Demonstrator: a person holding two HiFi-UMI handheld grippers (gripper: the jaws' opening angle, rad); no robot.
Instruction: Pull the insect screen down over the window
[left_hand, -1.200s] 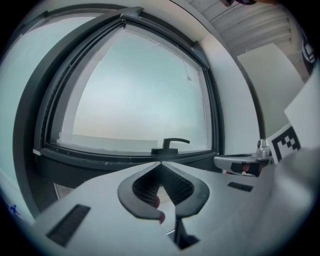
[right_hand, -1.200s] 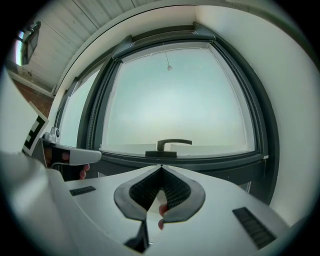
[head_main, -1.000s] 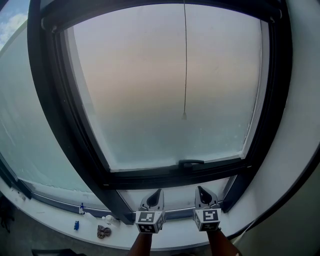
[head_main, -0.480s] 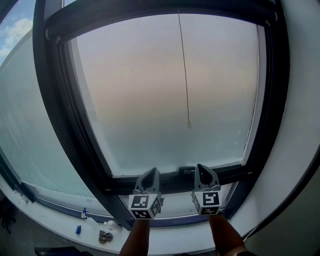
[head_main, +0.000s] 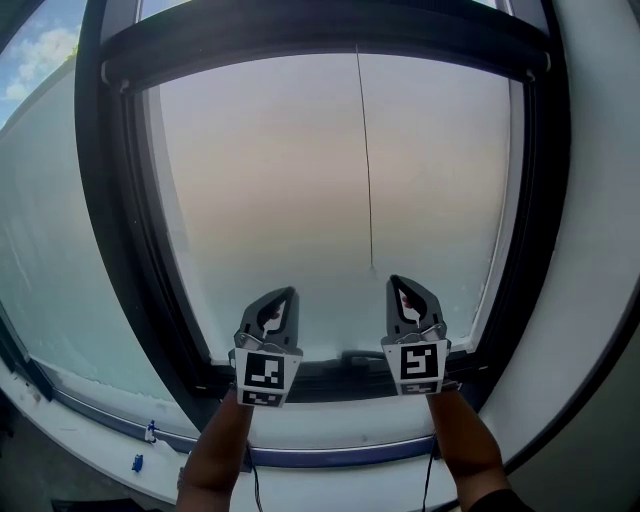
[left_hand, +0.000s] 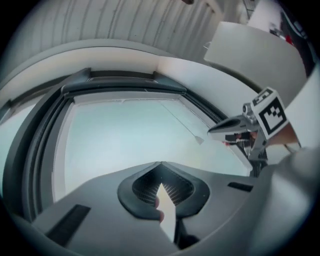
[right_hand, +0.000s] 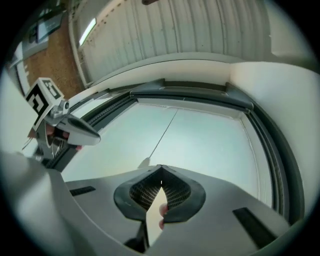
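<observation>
Both pressed together, left hand-held gripper (head_main: 287, 294), right hand-held gripper (head_main: 396, 281), cord (head_main: 365, 150) seemingly clear between

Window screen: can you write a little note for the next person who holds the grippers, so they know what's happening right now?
Left gripper: shut and empty, held up in front of the lower part of the window.
Right gripper: shut and empty, just right of and below the cord's end.
Pull cord: hangs down the middle of the glass from the dark bar at the top. Nothing touches it.
Done: nothing yet. The screen appears to be still up at that bar.
Left: open a gripper, probably the right one, close it on the cord's end and pull down.
</observation>
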